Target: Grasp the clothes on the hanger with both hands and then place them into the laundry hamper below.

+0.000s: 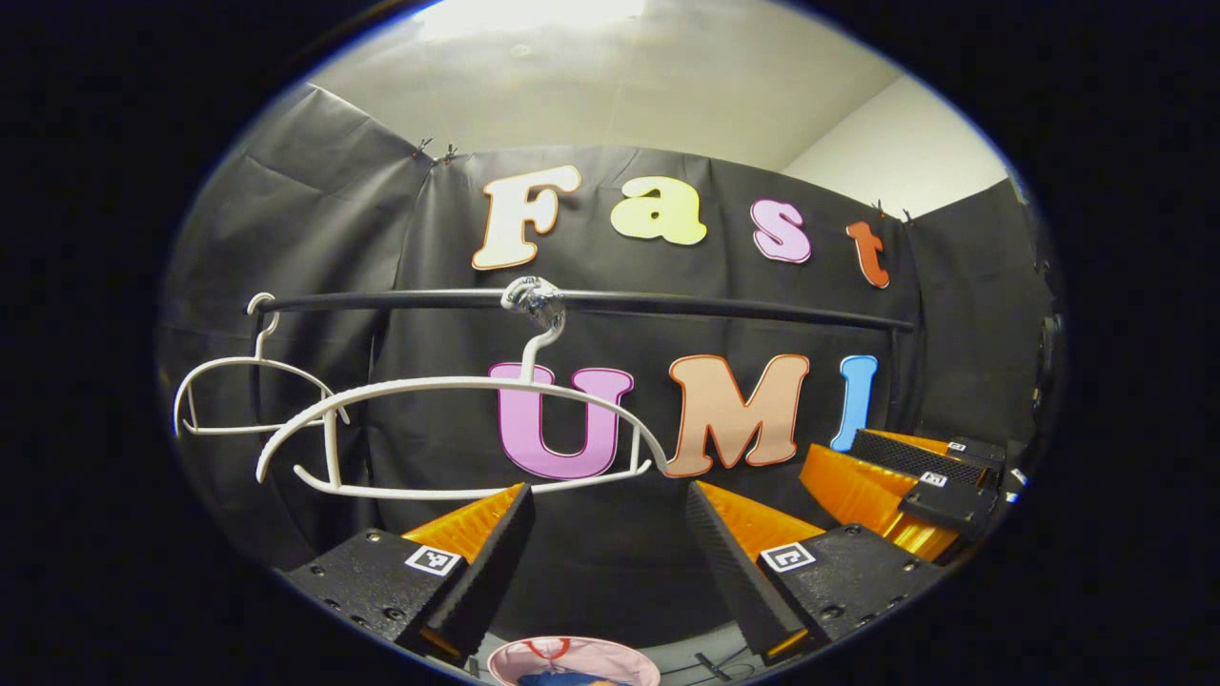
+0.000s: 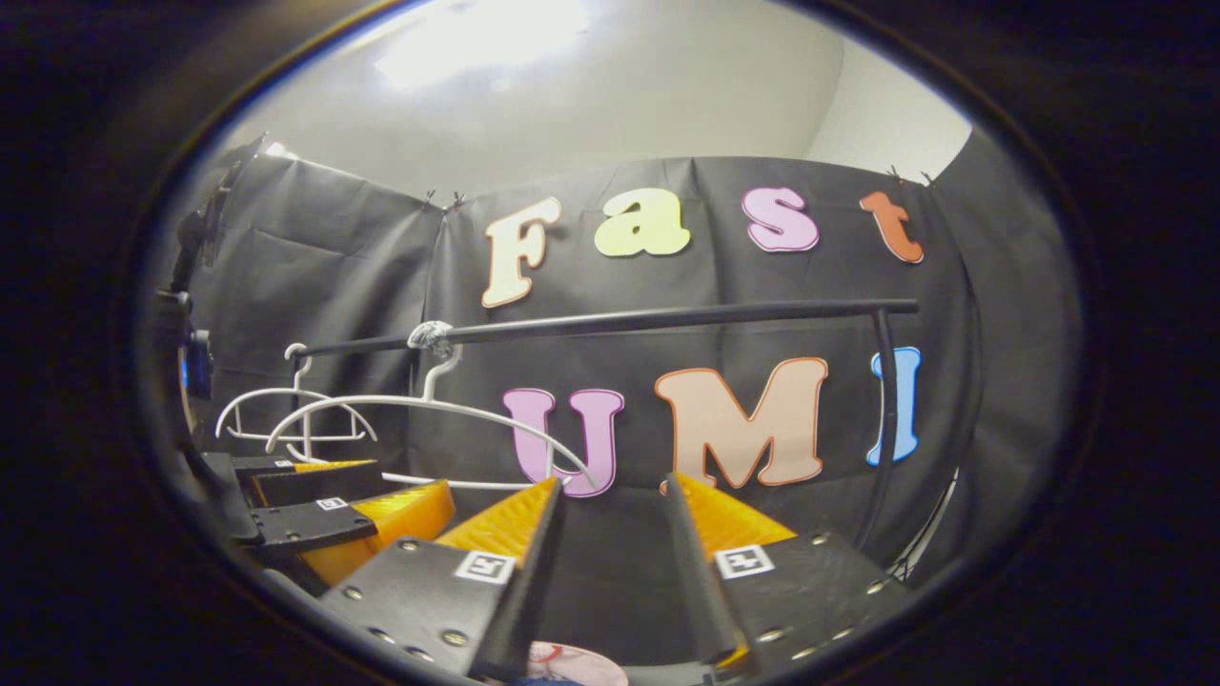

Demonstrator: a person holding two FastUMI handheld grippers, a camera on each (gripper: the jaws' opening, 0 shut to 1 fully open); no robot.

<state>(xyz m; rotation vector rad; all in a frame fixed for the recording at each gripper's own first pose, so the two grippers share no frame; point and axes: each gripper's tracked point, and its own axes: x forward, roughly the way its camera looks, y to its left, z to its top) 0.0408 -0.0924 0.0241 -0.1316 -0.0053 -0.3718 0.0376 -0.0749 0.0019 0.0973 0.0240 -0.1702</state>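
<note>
Black cloth walls the booth behind a dark rail, where I see two bare white hangers hooked side by side. Below, at the view's bottom edge, my pink laundry hamper holds something blue and red. My left hand-held gripper hangs wide open, gripping nothing; my right hand-held gripper is likewise spread and empty.
</note>
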